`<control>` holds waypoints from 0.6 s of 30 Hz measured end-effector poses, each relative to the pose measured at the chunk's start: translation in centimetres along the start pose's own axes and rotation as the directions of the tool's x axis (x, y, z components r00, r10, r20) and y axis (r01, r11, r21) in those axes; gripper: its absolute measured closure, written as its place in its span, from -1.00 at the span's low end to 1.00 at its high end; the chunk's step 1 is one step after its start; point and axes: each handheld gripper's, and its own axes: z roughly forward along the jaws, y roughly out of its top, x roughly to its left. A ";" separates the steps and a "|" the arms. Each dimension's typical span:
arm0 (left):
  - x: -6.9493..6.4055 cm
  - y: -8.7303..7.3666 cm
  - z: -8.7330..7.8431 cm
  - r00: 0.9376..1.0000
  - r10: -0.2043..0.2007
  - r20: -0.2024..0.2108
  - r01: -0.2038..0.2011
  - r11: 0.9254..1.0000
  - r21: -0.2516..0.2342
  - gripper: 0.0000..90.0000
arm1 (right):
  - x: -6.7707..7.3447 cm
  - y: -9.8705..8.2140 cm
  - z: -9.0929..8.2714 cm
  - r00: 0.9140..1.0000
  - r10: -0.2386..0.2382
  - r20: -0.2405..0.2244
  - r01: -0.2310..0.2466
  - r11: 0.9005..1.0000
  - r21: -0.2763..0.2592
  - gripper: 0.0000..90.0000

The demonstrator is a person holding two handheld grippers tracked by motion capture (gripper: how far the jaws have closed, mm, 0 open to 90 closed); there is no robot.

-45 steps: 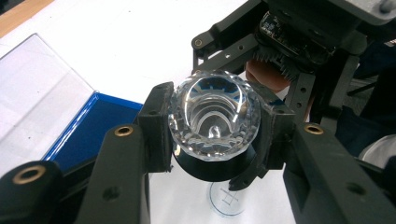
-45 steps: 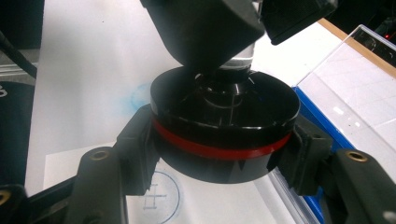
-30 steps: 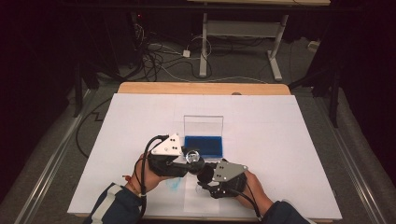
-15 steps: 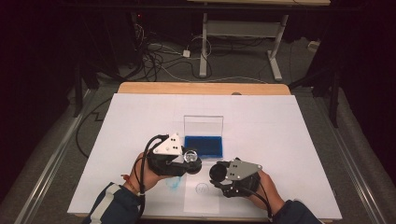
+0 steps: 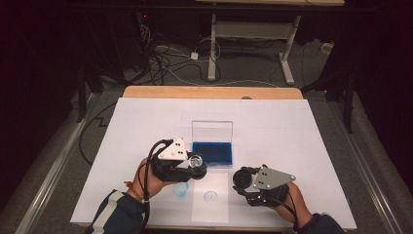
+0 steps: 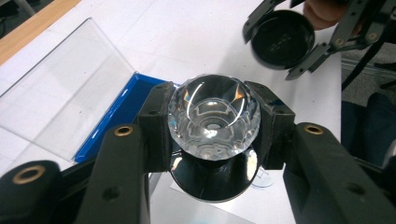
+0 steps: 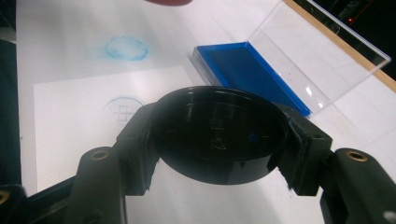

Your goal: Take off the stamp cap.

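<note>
Open white table (image 5: pixel 302 146) all round; upright clear lid (image 5: pixel 212 130) behind blue tray (image 5: pixel 212 152).

The stamp's handle (image 6: pixel 214 116) looks like faceted clear glass or acrylic, super glossy, on a shiny black base. The round cap (image 7: pixel 219 133) is smooth black plastic, semi-gloss inside. The ink pad case (image 5: pixel 212 146) has a clear glossy plastic lid and a matt blue pad. White paper sheet (image 5: pixel 209 200), matt; wooden table edge (image 5: pixel 209 92).
</note>
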 end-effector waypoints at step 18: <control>0.8 -0.4 -0.5 0.999 -0.017 -0.037 0.017 1.000 0.000 0.20 | -0.5 -1.8 -2.0 0.999 0.016 0.030 -0.016 1.000 0.007 -0.15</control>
